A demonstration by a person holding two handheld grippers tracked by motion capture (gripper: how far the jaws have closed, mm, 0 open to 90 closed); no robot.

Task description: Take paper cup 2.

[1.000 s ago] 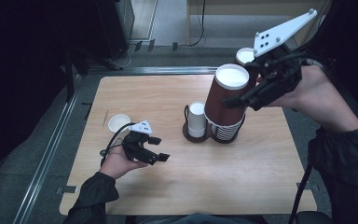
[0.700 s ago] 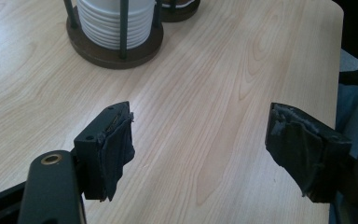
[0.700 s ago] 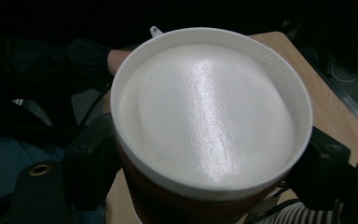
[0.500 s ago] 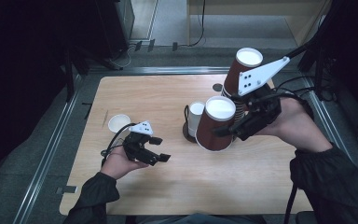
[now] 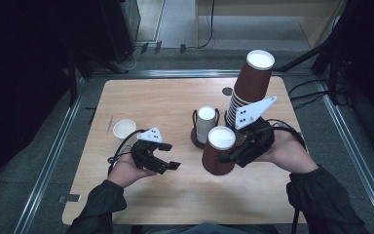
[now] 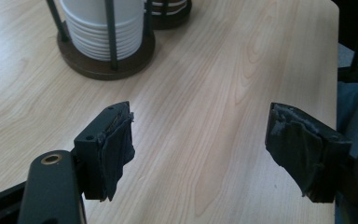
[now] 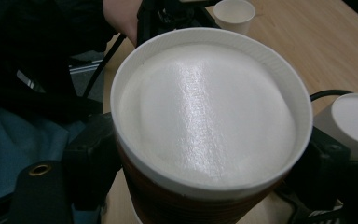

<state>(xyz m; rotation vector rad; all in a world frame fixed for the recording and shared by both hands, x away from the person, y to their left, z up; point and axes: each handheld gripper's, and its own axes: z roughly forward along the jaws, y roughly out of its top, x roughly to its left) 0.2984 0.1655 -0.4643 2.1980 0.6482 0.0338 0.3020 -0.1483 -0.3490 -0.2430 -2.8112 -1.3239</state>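
while gripped, brown cup (image 7: pixel 205 140) hides right gripper's (image 7: pixel 205 186) jaws.

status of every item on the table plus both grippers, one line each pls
Brown cup: upside down, clamped in the right gripper, near the tabletop.
Right gripper: shut on the brown cup.
Left gripper: open, nothing between its jaws.
Brown cup stack: upside down, tall, leaning.
White cup stack: upside down in its wire holder.
Small white cup: upright, mouth up, alone on the table.
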